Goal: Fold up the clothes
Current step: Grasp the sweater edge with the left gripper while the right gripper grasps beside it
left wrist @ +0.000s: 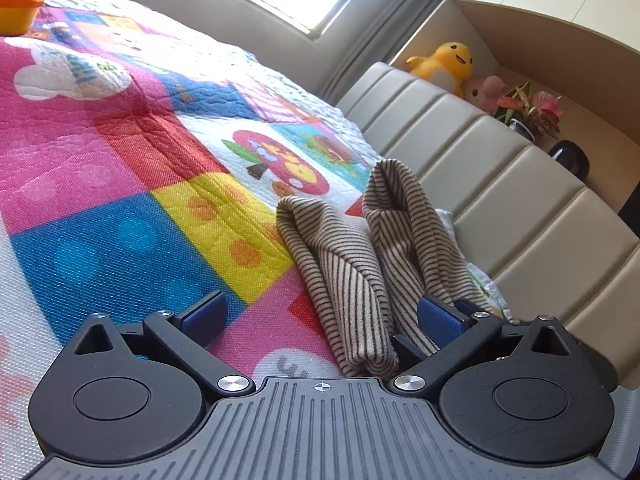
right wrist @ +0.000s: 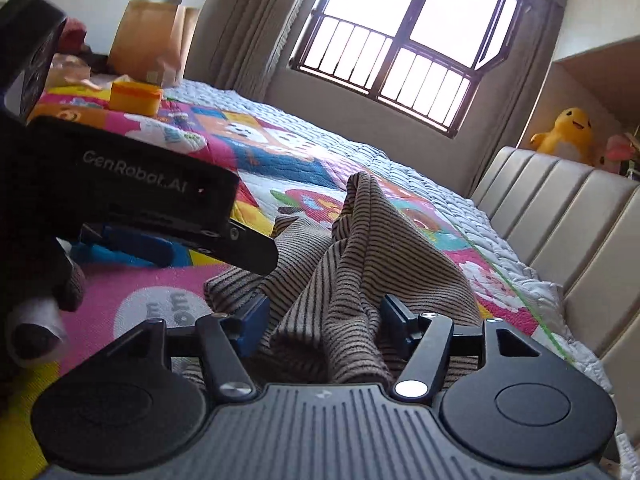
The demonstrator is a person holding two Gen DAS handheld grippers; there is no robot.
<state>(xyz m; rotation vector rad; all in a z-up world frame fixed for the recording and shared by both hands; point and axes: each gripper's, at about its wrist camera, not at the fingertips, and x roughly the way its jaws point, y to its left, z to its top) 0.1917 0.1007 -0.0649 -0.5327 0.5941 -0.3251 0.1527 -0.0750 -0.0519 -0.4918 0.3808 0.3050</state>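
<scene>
A brown-and-cream striped garment (left wrist: 360, 272) lies bunched in upright folds on the colourful quilt (left wrist: 120, 168), close to the headboard. My left gripper (left wrist: 320, 318) stands open, its blue pads far apart. The garment runs between them, nearer the right pad (left wrist: 438, 320), and is not pinched. In the right wrist view the same striped garment (right wrist: 360, 248) rises in a peak in front of my right gripper (right wrist: 324, 324). That gripper is open, with a fold of the cloth loose between its pads. The left tool's black housing (right wrist: 140, 184) crosses that view at the left, above a hand (right wrist: 36, 320).
A padded beige headboard (left wrist: 500, 184) borders the bed on the right, with a yellow plush toy (left wrist: 444, 64) and a potted plant (left wrist: 528, 108) on the shelf behind it. An orange tub (right wrist: 136, 98) and a paper bag (right wrist: 152, 40) stand at the far end of the quilt.
</scene>
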